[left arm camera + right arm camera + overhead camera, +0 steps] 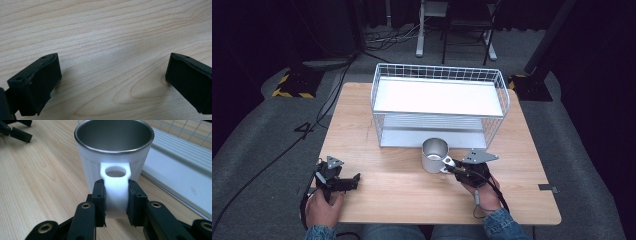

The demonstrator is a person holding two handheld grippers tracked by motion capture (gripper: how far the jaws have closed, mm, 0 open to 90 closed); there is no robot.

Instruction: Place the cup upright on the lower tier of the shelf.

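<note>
Your right gripper (116, 202) clamps the steel mug (434, 155) handle near the wire rack (439, 105); left gripper (343, 181) released; lift next, probably.

floor (257, 135): grey carpet | table (362, 120): light wood | chair legs (467, 35) behind | surroundings dark

Silver mug (434, 155), white wire rack (439, 105), pale wood-grain table (387, 200).

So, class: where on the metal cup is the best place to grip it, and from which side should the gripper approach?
Grip the cup by its handle, coming from the person's side. The handle is a flat tab facing that way, so two jaws can pinch it. The right gripper holds it so; the rack blocks the far side.
</note>
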